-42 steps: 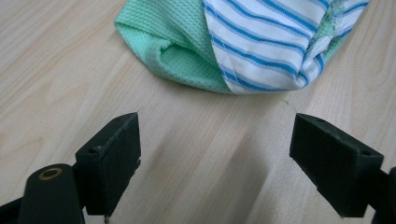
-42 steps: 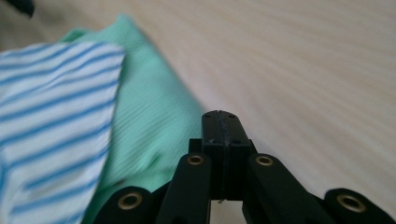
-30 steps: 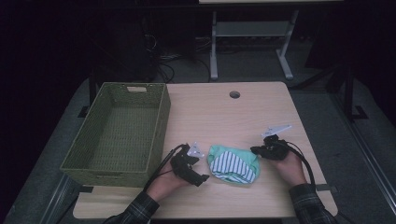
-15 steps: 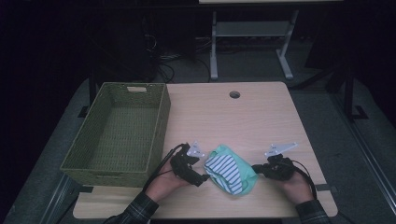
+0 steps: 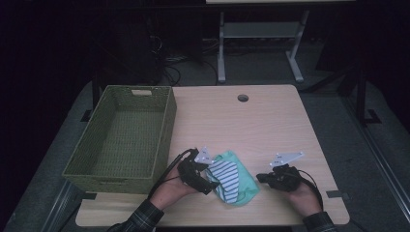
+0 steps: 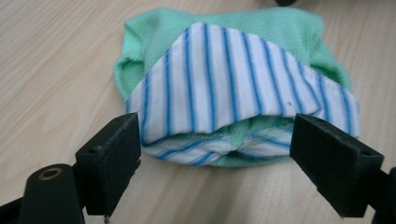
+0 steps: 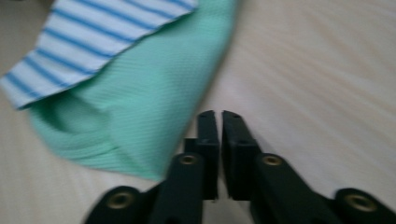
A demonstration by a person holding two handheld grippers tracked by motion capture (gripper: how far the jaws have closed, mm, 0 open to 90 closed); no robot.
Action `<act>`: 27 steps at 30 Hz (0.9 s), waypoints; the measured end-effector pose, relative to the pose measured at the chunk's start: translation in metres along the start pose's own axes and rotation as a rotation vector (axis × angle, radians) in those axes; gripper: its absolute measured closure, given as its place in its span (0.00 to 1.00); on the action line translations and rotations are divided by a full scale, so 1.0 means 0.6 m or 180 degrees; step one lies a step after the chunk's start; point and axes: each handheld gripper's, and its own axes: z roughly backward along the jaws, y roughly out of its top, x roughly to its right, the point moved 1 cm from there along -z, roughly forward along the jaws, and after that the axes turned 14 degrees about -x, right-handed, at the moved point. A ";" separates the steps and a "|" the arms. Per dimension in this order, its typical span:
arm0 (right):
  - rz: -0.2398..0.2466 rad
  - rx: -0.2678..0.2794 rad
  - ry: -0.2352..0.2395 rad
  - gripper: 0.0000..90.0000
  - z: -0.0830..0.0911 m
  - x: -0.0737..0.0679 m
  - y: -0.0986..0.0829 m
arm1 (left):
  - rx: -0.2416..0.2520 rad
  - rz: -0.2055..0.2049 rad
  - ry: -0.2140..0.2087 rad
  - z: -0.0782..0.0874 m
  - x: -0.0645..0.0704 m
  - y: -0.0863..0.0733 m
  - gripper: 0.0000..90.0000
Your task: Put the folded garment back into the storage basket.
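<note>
Dark floor and a metal stand fill the upper part of the high view; the pale wooden table (image 5: pixel 270 125) takes the middle and lower part, with a green woven basket (image 5: pixel 121 135) standing empty at its left side.

The folded cloth (image 5: pixel 231 181), mint green with a blue-striped white layer on top, lies low in the frame just right of the basket, between your two hands. Your left gripper (image 5: pixel 203 176) is spread wide, one jaw at each side of the bundle's near edge, gripping nothing yet. Your right gripper (image 5: pixel 263 178) is clenched on nothing and sits just beside the green edge (image 7: pixel 140 102).

Recommended handling: push the left jaws further in so they take both layers, not the striped flap alone. Close squarely across the fold; a shallow bite will likely let the bundle unroll when lifted. Keep the right gripper clear of the cloth.
</note>
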 end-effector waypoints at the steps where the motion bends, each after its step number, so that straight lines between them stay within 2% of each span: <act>1: -0.0050 0.0021 -0.0041 0.91 0.001 0.005 -0.001 | 0.0001 -0.0018 -0.0015 0.000 0.002 0.002 0.18; 5: -0.0204 0.0069 -0.0240 0.78 0.007 0.026 -0.006 | -0.0004 -0.0073 -0.0052 -0.008 0.011 0.009 0.18; 11: -0.0416 0.0052 -0.0425 0.53 0.011 0.056 -0.018 | -0.0148 -0.0153 -0.0076 -0.029 0.013 0.013 0.18; 20: -0.0604 0.0110 -0.0747 0.25 0.009 0.081 -0.031 | -0.0320 -0.0192 -0.0075 -0.059 0.014 0.014 0.16; 27: -0.0611 0.0192 -0.0776 0.19 0.005 0.084 -0.036 | -0.0342 -0.0236 0.0006 -0.064 0.020 0.015 0.16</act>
